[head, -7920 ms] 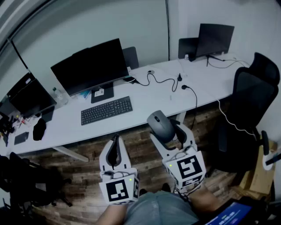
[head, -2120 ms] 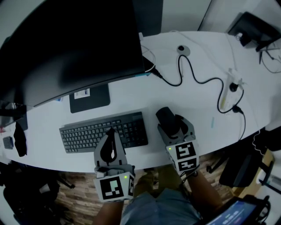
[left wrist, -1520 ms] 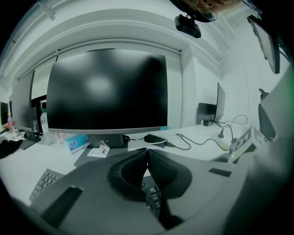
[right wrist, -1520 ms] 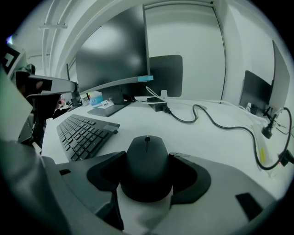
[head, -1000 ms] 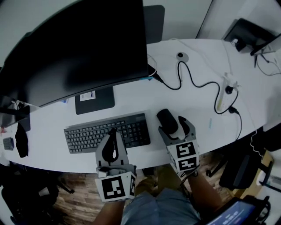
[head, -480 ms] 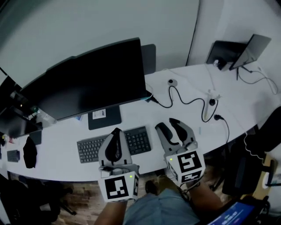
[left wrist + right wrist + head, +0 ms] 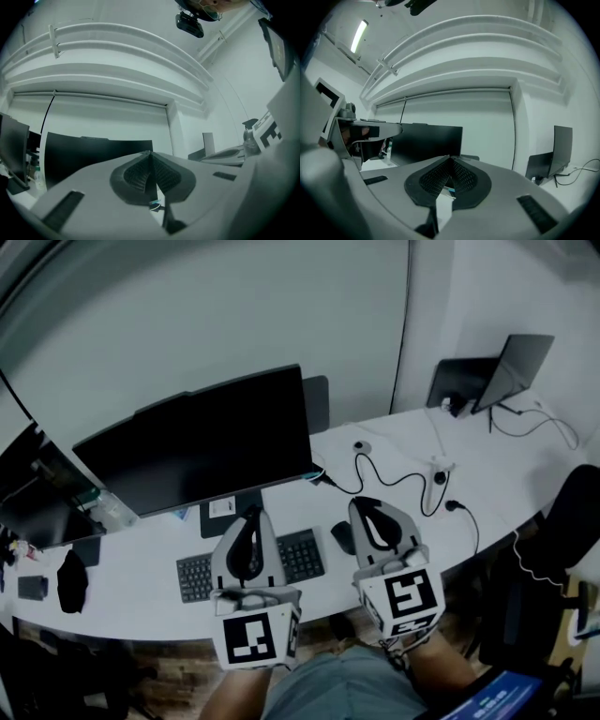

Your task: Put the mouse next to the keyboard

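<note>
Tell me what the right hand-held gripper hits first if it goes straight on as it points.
Probably the right end of the black monitor: the right hand-held gripper, jaws just closed empty, points level at it. Depth is unclear; it may pass to the wall behind.

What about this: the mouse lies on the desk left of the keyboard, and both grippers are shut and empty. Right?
No. The head view shows the mouse right of the keyboard, not left. It does lie on the desk, and the left gripper and right gripper, its jaws just closed, are shut and empty.
</note>
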`<act>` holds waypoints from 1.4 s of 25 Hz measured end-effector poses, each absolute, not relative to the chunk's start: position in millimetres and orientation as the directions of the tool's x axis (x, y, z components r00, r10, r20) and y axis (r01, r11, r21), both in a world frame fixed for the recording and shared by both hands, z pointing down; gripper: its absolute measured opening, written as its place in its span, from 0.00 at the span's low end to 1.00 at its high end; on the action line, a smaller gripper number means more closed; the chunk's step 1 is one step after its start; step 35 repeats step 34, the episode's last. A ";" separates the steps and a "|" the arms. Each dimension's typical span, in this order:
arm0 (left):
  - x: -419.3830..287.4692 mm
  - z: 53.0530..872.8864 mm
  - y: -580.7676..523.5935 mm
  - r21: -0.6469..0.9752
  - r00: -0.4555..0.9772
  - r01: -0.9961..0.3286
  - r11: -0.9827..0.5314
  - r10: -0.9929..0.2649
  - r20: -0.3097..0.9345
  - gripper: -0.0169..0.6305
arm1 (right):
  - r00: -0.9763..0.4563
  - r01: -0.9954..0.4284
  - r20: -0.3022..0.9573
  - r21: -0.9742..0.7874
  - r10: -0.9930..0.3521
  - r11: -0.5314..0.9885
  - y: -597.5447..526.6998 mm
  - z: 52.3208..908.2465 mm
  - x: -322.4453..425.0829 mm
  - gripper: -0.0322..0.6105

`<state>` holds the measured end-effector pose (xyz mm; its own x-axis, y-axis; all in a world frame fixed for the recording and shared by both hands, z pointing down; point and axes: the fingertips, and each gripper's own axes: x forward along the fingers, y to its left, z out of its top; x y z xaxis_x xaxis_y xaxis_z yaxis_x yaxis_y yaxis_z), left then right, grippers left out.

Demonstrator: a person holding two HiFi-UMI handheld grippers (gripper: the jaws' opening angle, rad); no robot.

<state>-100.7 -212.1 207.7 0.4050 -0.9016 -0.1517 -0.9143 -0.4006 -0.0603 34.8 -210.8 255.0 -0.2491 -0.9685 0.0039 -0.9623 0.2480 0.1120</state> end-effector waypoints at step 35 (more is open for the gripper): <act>-89.3 207.5 -215.4 -0.066 0.418 -0.908 -0.413 -0.896 -0.149 0.03 | -0.278 -0.954 -0.050 0.131 -0.959 0.269 -207.9 242.1 33.1 0.07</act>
